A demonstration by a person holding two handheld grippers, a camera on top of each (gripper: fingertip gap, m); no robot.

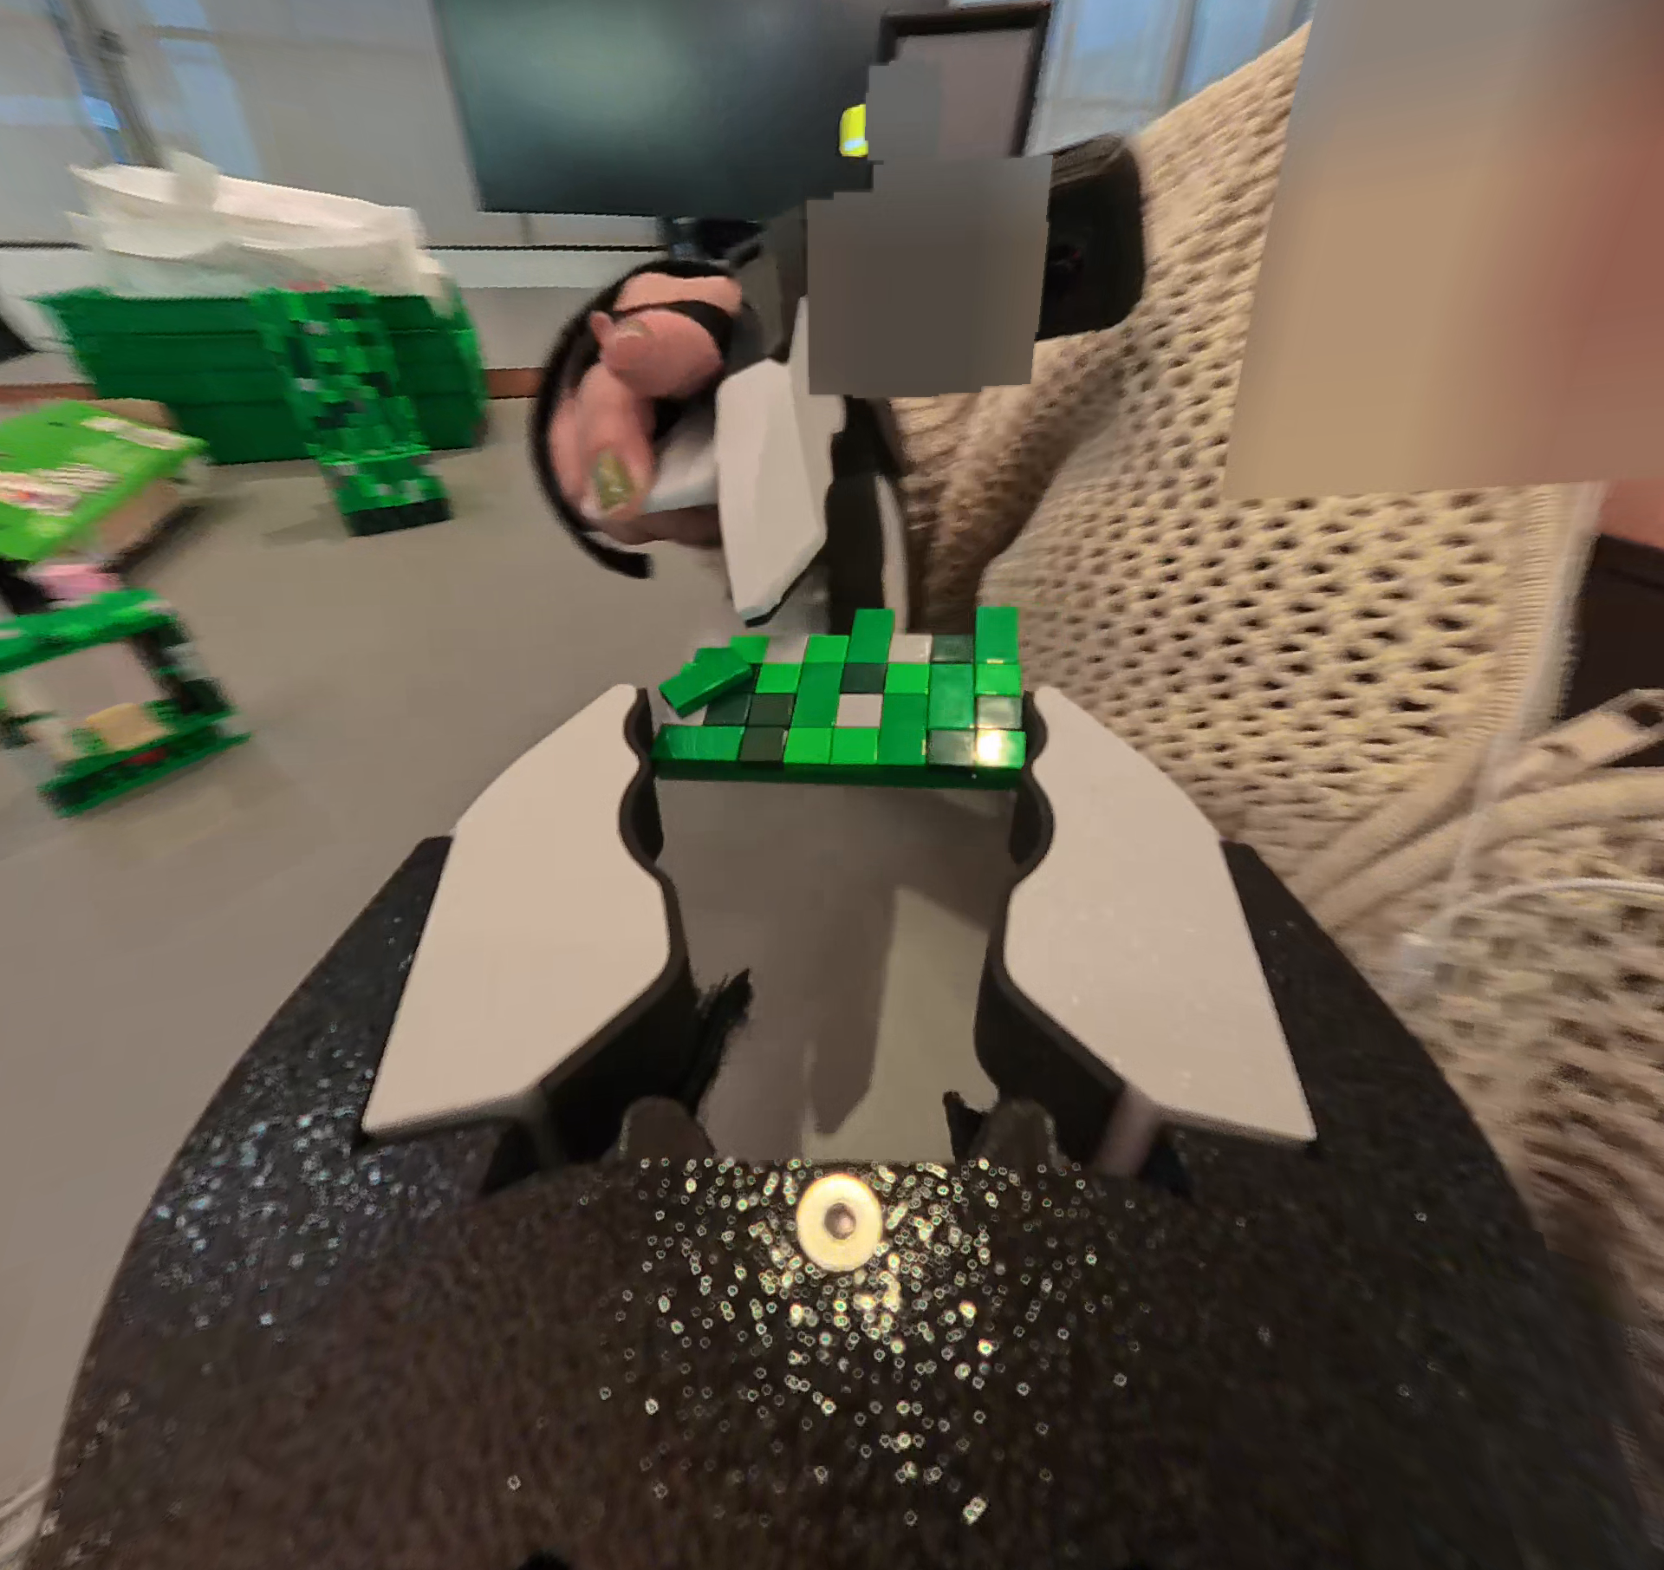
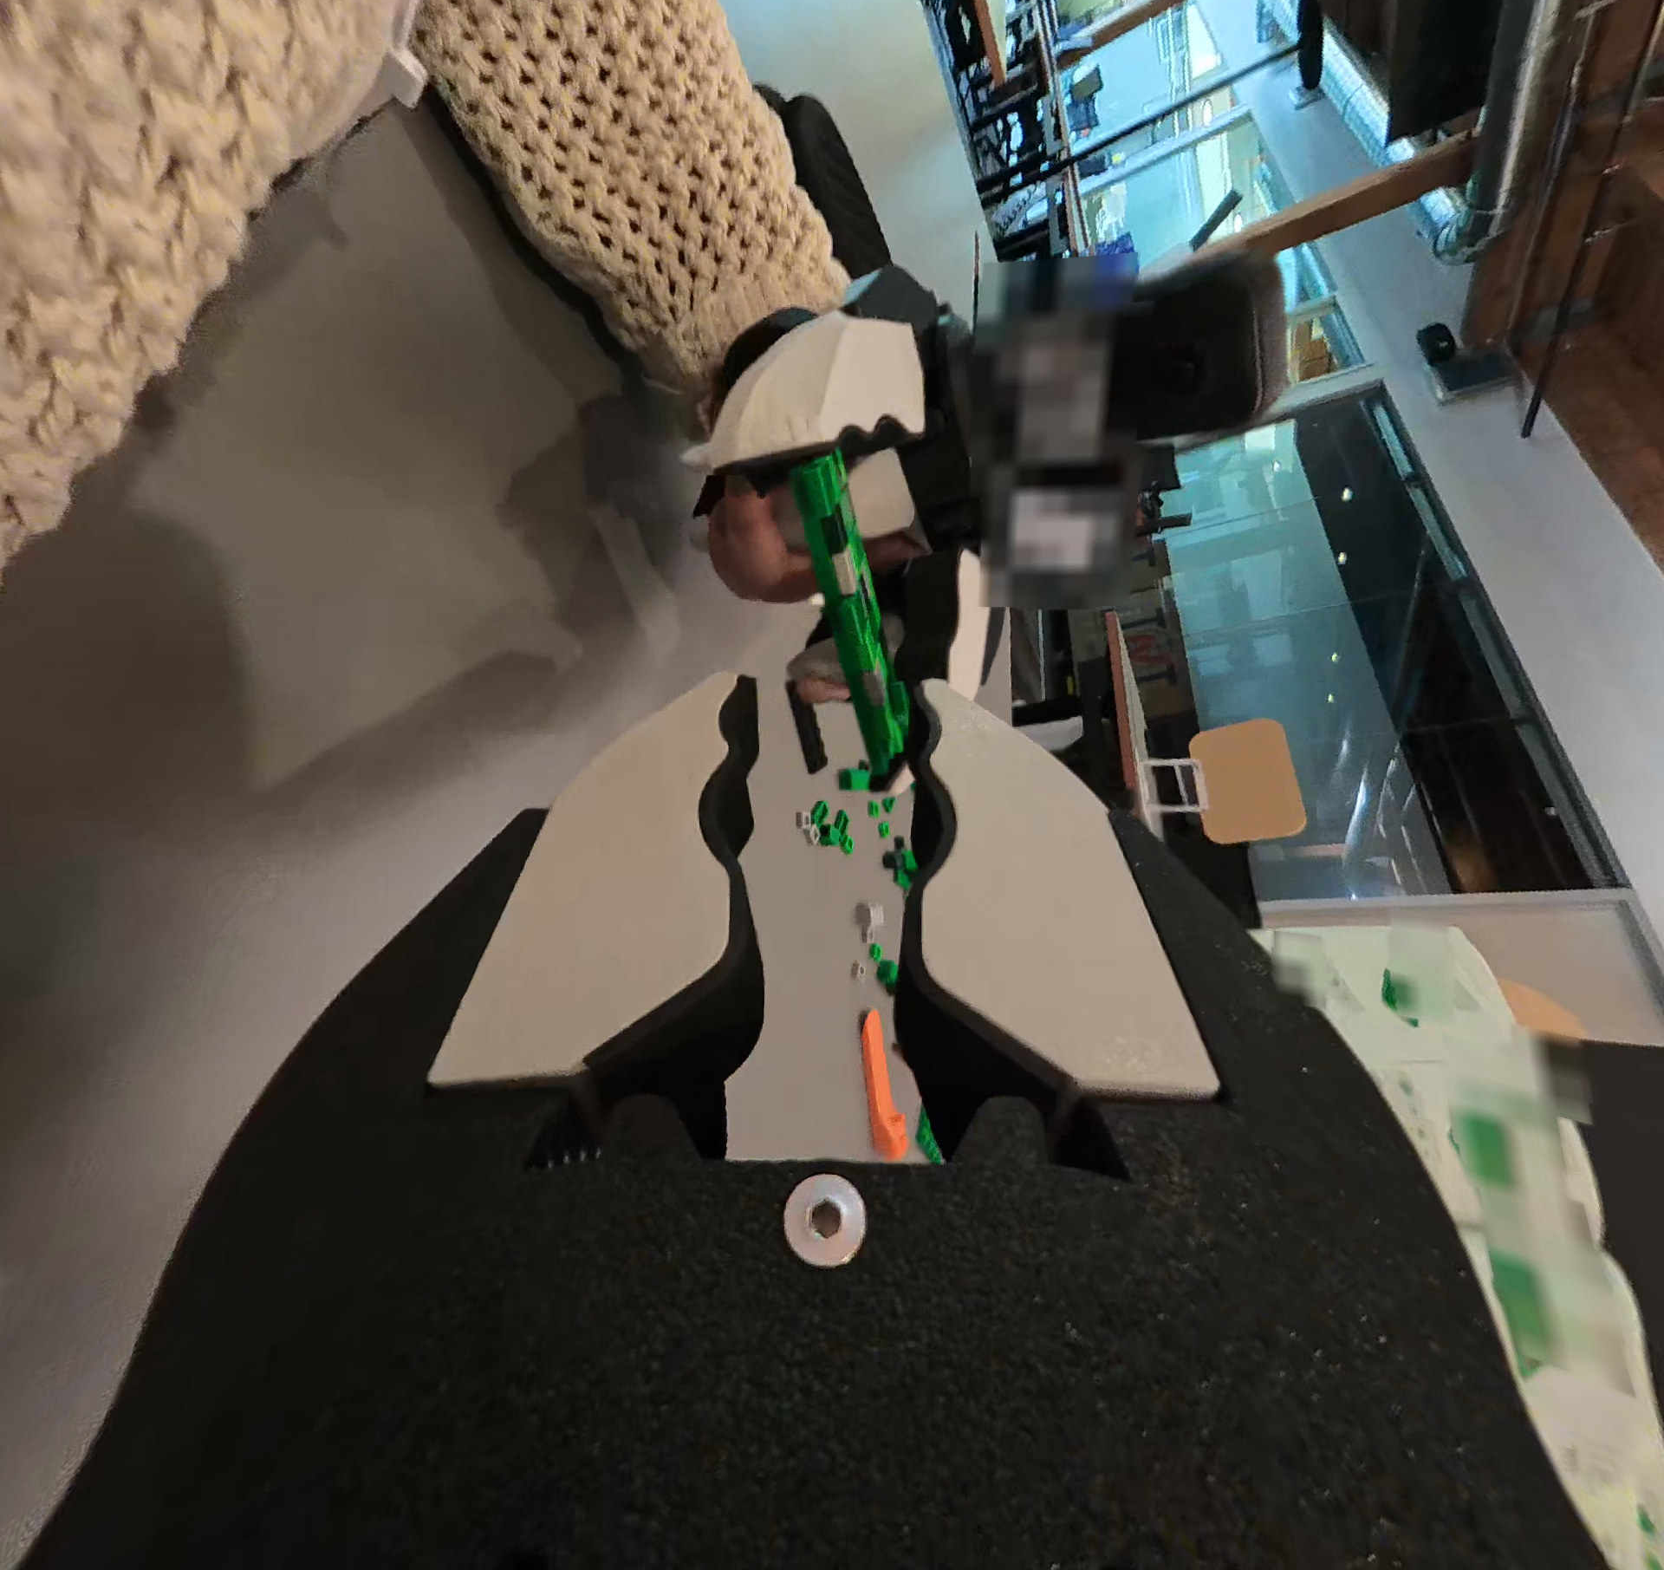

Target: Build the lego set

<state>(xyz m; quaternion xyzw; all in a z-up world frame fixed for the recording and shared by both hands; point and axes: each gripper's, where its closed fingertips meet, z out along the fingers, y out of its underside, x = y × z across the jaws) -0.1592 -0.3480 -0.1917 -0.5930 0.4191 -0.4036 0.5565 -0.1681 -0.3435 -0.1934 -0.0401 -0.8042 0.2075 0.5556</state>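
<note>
- The left gripper (image 1: 837,748) had its grey-faced fingers clamped on the two side edges of a flat green lego panel (image 1: 846,716) tiled in light green, dark green and grey squares, held in the air above the grey tabletop (image 1: 360,716).
- One loose-looking green tile (image 1: 707,680) lay tilted on the panel's far left corner, not seated flush with the rest.
- In the right wrist view the same panel (image 2: 851,617) appeared edge-on, one end pinched in the left gripper (image 2: 837,455) and the other end reaching in between the right gripper's white fingers (image 2: 630,851).
- The right gripper (image 2: 833,766) had its fingers apart, with a clear gap between the panel and the finger on the view's left; whether the other finger touched the panel could not be told.
- A hand (image 1: 630,410) in a cream knitted sleeve (image 1: 1216,626) held the right gripper (image 1: 765,482) just beyond the panel's far edge.
- Below, small loose green and grey bricks (image 2: 842,824) lay scattered on the tabletop, with an orange brick separator tool (image 2: 881,1094) beside them.
- Toward the tabletop's far left, blurred, stood a tall green brick figure (image 1: 360,392), an open green brick frame (image 1: 108,698) and a green box (image 1: 81,464).
</note>
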